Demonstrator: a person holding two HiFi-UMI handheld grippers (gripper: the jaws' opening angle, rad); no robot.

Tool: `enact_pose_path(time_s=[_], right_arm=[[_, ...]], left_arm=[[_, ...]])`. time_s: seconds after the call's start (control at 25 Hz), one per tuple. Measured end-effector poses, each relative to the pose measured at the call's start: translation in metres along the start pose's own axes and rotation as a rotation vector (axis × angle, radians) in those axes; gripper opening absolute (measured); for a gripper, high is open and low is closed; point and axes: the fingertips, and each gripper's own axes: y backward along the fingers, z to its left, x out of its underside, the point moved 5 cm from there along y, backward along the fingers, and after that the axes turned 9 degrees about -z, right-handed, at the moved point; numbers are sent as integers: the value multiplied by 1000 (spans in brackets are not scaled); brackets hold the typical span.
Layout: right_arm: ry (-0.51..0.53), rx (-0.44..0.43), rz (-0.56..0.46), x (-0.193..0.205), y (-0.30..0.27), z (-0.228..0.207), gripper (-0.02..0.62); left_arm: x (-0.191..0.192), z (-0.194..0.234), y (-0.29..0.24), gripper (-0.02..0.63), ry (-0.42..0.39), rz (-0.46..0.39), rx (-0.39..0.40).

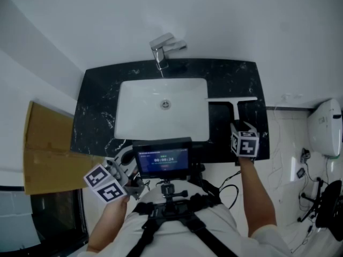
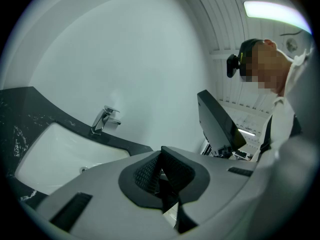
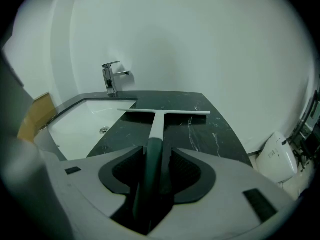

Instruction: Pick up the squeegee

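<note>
The right gripper [image 3: 157,156] is shown with its jaws drawn in against the dark green handle of the squeegee [image 3: 160,119], which is gripped between the pads. From the jaws the tool's long axis is pointed straight to 12 o'clock: green grip, white shaft, then a thin white blade set crosswise like a T, laid on the black marbled countertop [image 3: 210,134]. A white sink [image 3: 80,126] is found at 10 o'clock. The left gripper [image 2: 161,173], jaws together and empty, is held well apart at 8 o'clock, so the lift is judged to be the right's.
</note>
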Motion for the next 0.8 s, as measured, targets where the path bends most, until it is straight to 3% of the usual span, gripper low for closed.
enact_pose_path(time_s=[0.8], right_arm=[[7, 2, -37, 0, -4, -1, 181]], left_arm=[[-2, 1, -2, -3, 11, -12, 20]])
